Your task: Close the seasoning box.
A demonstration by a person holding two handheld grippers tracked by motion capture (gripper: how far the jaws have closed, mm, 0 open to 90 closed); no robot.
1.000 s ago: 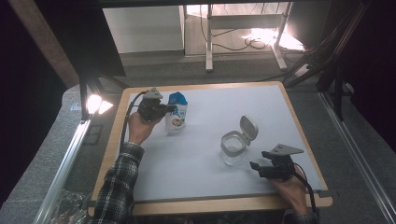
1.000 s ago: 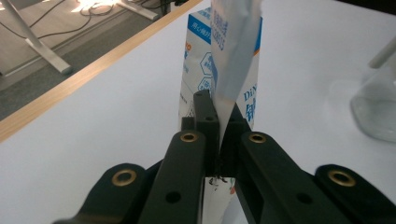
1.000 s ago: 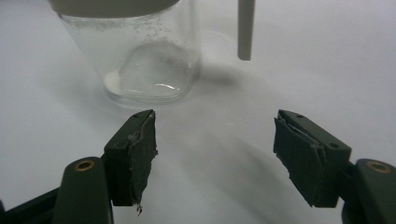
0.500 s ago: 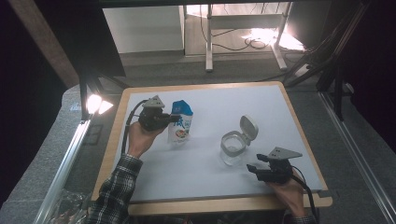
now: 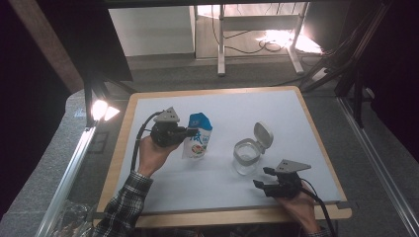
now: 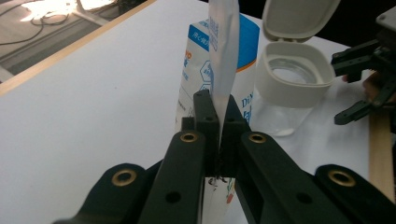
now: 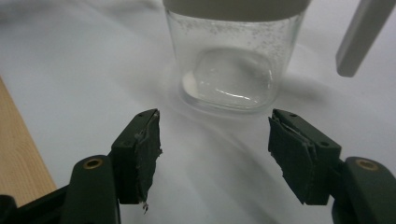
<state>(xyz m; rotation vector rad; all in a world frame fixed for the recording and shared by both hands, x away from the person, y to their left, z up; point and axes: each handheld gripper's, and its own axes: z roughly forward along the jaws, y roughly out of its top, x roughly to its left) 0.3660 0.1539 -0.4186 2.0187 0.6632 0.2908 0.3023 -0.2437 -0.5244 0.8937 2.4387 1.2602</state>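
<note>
- Carrying the pouch [image 5: 197, 140] toward the jar [image 5: 245, 156], the left gripper [image 5: 187, 132] is clamping its flat side seam, jaws fully closed on the film; a second ago the pouch was nearer the table's [image 5: 148, 207] left edge.
- Waiting just short of the jar, the right gripper [image 5: 263, 177] is holding nothing, its jaws wide and having just been opening slightly.
- Standing mid-table with lid [image 5: 263, 135] flipped back, the jar looks ready for filling, so pouring is probably next.

One blue-and-white pouch [image 5: 197, 140] and one glass jar [image 5: 245, 157] with one hinged lid [image 5: 263, 135] are counted on the tabletop [image 5: 222, 106]. Two grippers are counted: left gripper [image 5: 190, 132], right gripper [image 5: 263, 177].
</note>
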